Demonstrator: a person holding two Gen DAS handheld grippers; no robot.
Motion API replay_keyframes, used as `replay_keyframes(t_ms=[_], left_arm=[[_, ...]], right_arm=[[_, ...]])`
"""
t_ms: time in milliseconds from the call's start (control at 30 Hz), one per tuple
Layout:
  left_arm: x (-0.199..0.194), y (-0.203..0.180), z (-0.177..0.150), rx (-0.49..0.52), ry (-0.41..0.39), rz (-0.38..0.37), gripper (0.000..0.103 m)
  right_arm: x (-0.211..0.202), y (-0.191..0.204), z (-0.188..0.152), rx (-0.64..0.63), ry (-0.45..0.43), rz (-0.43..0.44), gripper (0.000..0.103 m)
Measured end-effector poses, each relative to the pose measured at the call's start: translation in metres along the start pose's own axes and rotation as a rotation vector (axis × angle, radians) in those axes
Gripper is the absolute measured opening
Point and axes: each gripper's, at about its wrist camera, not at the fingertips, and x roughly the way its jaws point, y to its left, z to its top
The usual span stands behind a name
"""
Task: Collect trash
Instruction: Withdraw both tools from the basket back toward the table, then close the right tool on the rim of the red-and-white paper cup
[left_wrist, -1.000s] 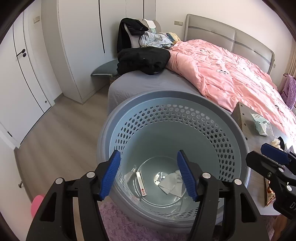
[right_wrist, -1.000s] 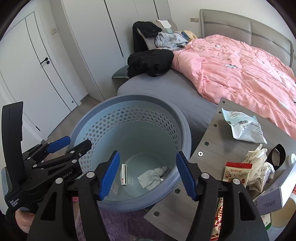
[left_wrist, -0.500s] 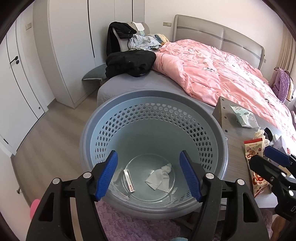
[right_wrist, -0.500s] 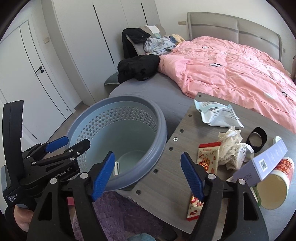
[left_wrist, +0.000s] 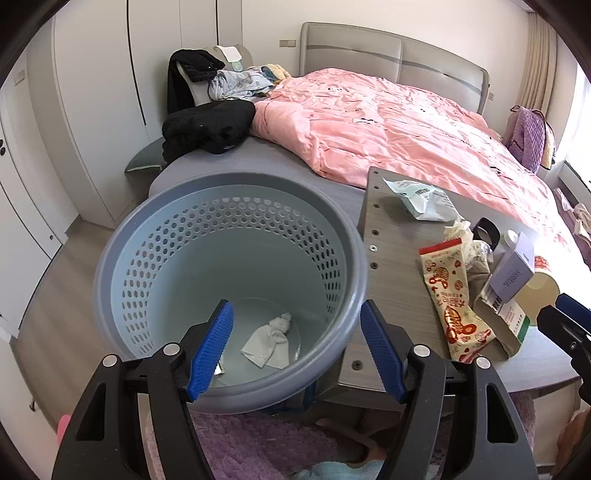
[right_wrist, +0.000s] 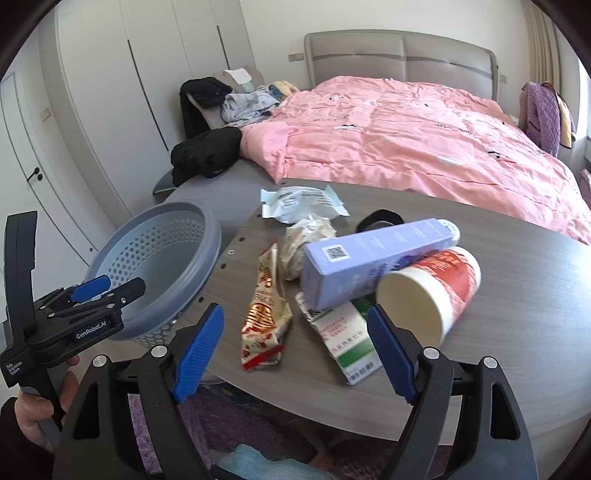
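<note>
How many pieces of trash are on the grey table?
6, possibly more hidden: pale blue wrapper at the far edge, crumpled paper, red snack packet, purple box propped on the paper cup, green-and-white carton nearest.

One basket (left_wrist: 354, 258), two cartons (right_wrist: 376, 254).

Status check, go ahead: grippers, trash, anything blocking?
Left gripper open, empty, over basket. Right gripper opening, empty, above table trash. Snack wrapper nearest; purple box lies across paper cup. Nothing blocking.
</note>
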Motion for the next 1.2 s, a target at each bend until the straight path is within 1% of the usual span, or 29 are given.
replay_keyframes(t_ms=[100, 200, 300, 400, 533, 733, 1000, 1100, 1167, 1200], left_arm=[[0.002, -0.017, -0.002, 0.025, 0.009, -0.025, 0.068], [0.004, -0.034, -0.004, 0.051, 0.018, -0.042, 0.068], [0.007, -0.049, -0.006, 0.072, 0.029, -0.05, 0.068], [0.009, -0.06, -0.008, 0.09, 0.036, -0.049, 0.068], [0.011, -0.069, -0.011, 0.106, 0.047, -0.043, 0.068], [0.017, -0.077, -0.011, 0.119, 0.064, -0.029, 0.068], [0.024, -0.085, -0.01, 0.132, 0.08, -0.024, 0.068], [0.025, -0.088, -0.01, 0.138, 0.083, -0.023, 0.068], [0.025, -0.089, -0.009, 0.14, 0.084, -0.022, 0.068], [0.026, -0.089, -0.009, 0.141, 0.084, -0.022, 0.068]], right_arm=[[-0.005, -0.018, -0.007, 0.028, 0.006, -0.024, 0.079], [-0.005, -0.03, -0.017, 0.048, 0.02, -0.027, 0.079], [-0.001, -0.04, -0.022, 0.061, 0.031, -0.03, 0.079], [0.0, -0.052, -0.023, 0.089, 0.019, -0.042, 0.079], [0.007, -0.072, -0.021, 0.137, 0.014, -0.068, 0.079], [0.024, -0.091, -0.016, 0.179, 0.008, -0.122, 0.079], [0.043, -0.099, -0.008, 0.198, 0.001, -0.181, 0.078], [0.047, -0.1, -0.004, 0.204, -0.004, -0.197, 0.076], [0.049, -0.101, -0.002, 0.208, -0.004, -0.202, 0.067], [0.049, -0.102, -0.001, 0.21, -0.004, -0.2, 0.065]])
